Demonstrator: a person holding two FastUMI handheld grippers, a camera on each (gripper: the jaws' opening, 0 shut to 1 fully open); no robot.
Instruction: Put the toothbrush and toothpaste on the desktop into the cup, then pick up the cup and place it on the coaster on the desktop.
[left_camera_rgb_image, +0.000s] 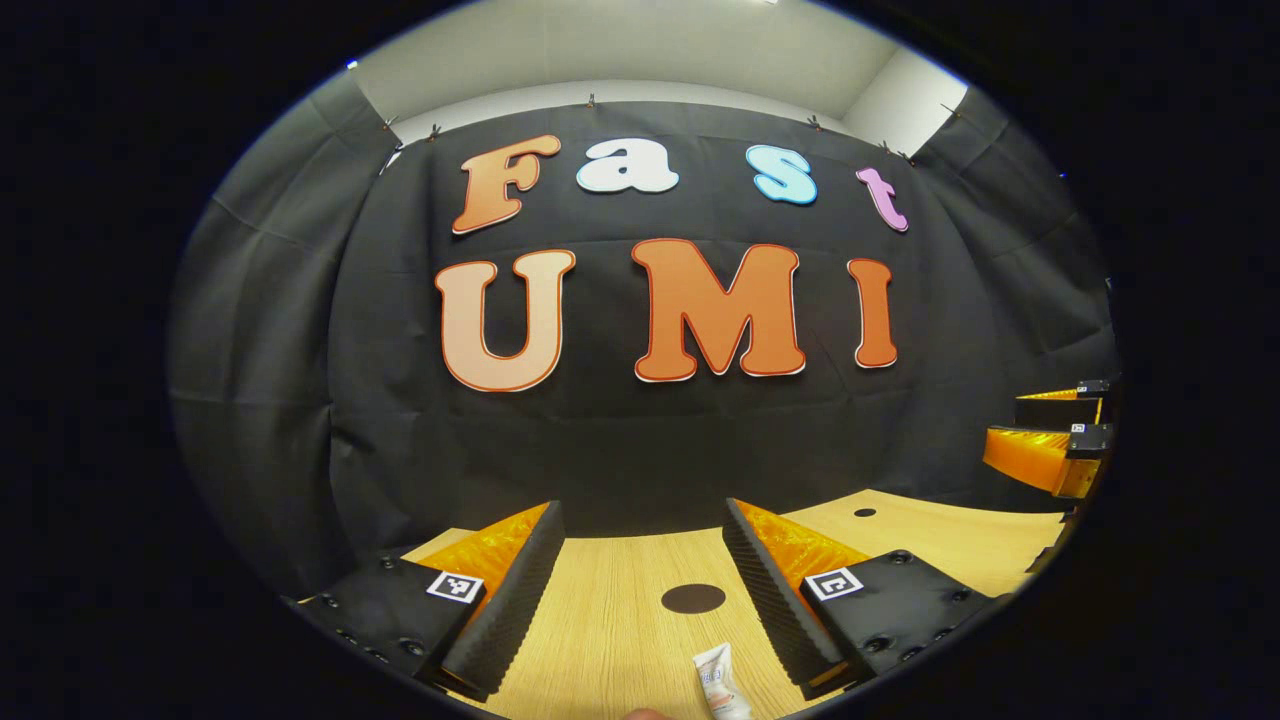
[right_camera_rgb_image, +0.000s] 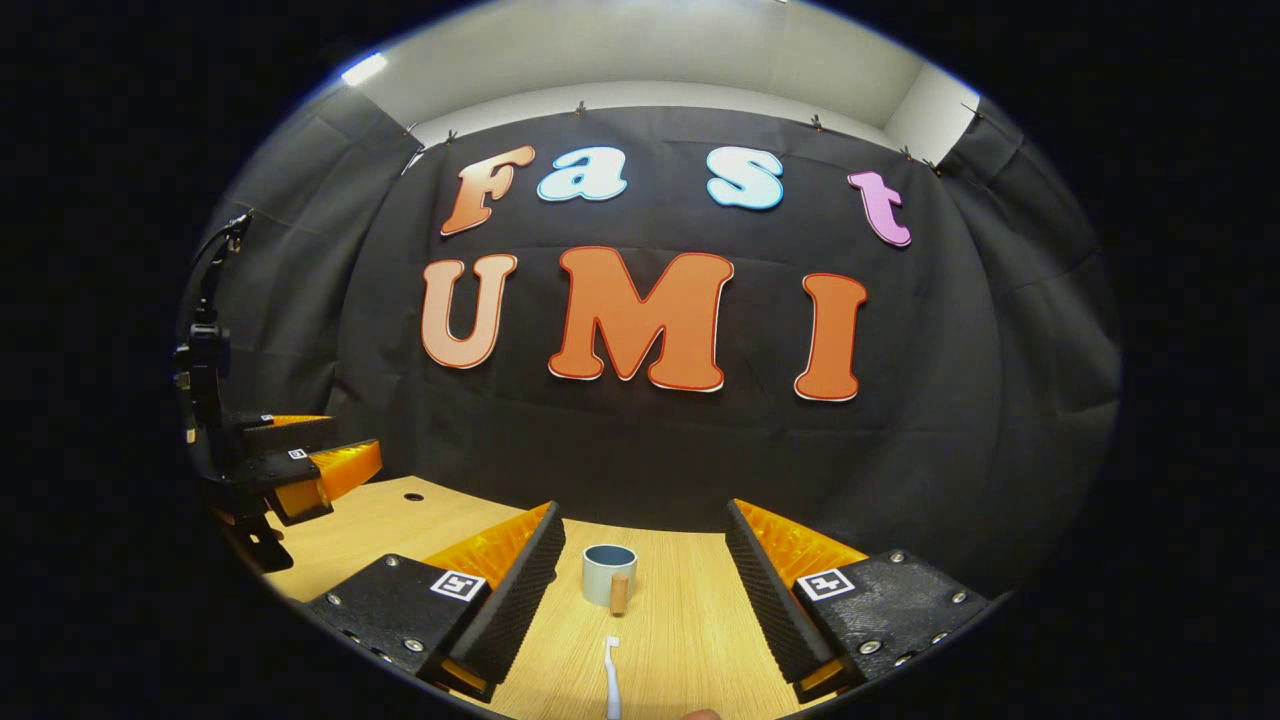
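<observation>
cup (right_camera_rgb_image: 609, 574) pale blue | toothbrush (right_camera_rgb_image: 611, 676) white | coaster (left_camera_rgb_image: 693, 598) dark brown

In the left gripper view, the toothpaste (left_camera_rgb_image: 721, 684) lies on the desktop (left_camera_rgb_image: 610, 610) at the bottom centre, with the coaster (left_camera_rgb_image: 693, 598) just above it, apart from it. In the right gripper view, the cup (right_camera_rgb_image: 609, 574) stands upright at lower centre on the desktop; the toothbrush (right_camera_rgb_image: 612, 678) lies below it (head toward the cup), not touching.
</observation>
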